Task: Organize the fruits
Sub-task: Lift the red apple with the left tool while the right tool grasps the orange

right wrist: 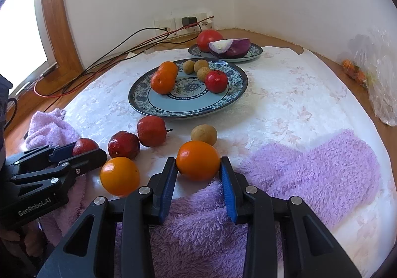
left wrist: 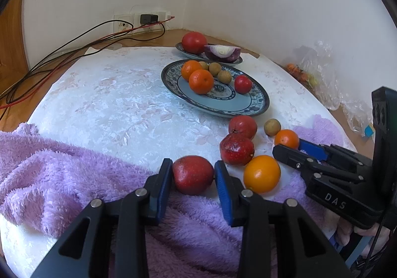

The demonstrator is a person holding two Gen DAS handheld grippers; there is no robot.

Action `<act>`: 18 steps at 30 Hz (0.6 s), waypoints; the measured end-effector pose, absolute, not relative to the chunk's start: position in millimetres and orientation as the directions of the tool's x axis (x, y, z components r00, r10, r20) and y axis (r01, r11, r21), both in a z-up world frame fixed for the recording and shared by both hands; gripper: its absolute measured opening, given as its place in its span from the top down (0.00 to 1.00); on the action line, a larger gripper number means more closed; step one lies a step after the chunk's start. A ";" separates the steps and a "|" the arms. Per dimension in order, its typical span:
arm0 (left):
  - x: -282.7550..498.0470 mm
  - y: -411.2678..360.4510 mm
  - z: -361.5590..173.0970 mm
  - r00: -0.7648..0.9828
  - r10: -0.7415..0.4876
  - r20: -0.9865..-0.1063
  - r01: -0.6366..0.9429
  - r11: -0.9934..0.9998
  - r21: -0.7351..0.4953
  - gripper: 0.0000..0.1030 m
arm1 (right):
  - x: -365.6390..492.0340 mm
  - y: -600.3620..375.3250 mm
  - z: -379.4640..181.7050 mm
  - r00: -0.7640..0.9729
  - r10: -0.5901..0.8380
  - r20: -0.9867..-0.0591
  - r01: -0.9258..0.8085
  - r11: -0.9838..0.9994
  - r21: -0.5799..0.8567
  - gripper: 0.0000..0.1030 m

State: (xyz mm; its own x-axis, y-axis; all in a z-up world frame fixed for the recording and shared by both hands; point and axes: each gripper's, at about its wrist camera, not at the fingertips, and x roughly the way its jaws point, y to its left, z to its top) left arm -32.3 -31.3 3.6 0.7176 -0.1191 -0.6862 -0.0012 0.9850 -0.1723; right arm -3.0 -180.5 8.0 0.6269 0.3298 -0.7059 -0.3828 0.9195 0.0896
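Observation:
My left gripper (left wrist: 193, 172) is shut on a red fruit (left wrist: 193, 175) at the edge of the purple towel (left wrist: 74, 173). My right gripper (right wrist: 198, 166) is shut on a small orange (right wrist: 198, 160); it also shows in the left wrist view (left wrist: 286, 139). Loose on the cloth lie two more red fruits (right wrist: 151, 130) (right wrist: 123, 144), a larger orange (right wrist: 119, 175) and a brown longan (right wrist: 204, 134). The blue patterned plate (right wrist: 186, 107) holds two oranges, three longans and a red fruit (right wrist: 216, 80).
A smaller plate (right wrist: 255, 51) at the back holds a tomato (right wrist: 208, 38) and a halved red onion (right wrist: 230, 47). Cables (right wrist: 104, 62) run to wall sockets at the back left. A plastic bag (right wrist: 379, 84) lies at the right edge.

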 end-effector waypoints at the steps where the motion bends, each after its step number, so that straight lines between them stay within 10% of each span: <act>1: -32.4 -31.0 4.4 0.716 -0.122 -0.687 -0.001 0.984 -0.176 0.65 | -3.4 -181.8 8.4 0.627 0.335 -0.703 -0.382 0.919 0.097 0.65; 18: -33.5 -19.0 38.6 0.747 -0.109 -0.656 -0.021 0.982 -0.187 0.65 | -10.2 -188.6 31.8 0.642 0.396 -0.656 -0.407 0.902 0.146 0.65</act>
